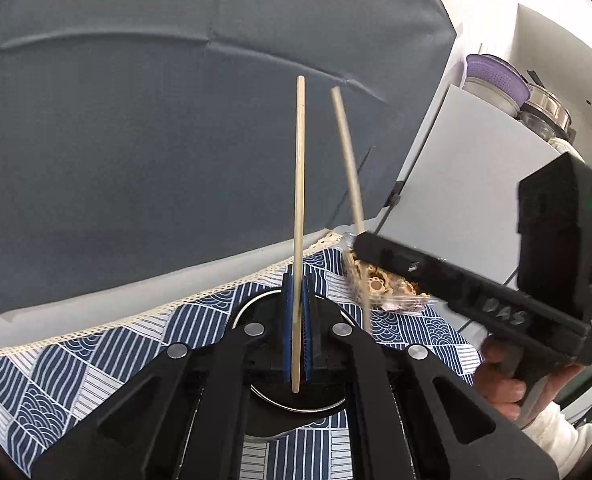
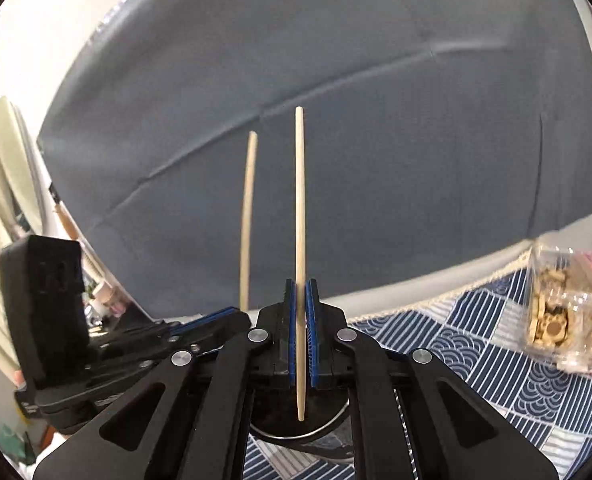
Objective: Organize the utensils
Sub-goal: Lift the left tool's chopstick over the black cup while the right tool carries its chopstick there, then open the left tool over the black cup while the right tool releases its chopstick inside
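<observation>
My left gripper (image 1: pixel 297 280) is shut on a pale wooden chopstick (image 1: pixel 299 160) that stands upright between its blue pads. The chopstick's lower tip hangs over a dark round holder with a metal rim (image 1: pixel 288 408). To its right, my right gripper (image 1: pixel 361 240) grips a second chopstick (image 1: pixel 347 152), tilted slightly left. In the right wrist view, the right gripper (image 2: pixel 300 284) is shut on its chopstick (image 2: pixel 299 200), whose tip sits over the same holder (image 2: pixel 296 436). The left gripper (image 2: pixel 232 314) and its chopstick (image 2: pixel 248 208) are close on the left.
A blue-and-white patterned tablecloth (image 1: pixel 96 364) covers the table, with a grey backdrop cloth (image 1: pixel 136 140) behind it. A clear bag of wooden pieces (image 2: pixel 567 320) lies to the right. A shelf with a purple colander (image 1: pixel 495 72) and pots stands far right. A person's hand (image 1: pixel 499 384) holds the right gripper.
</observation>
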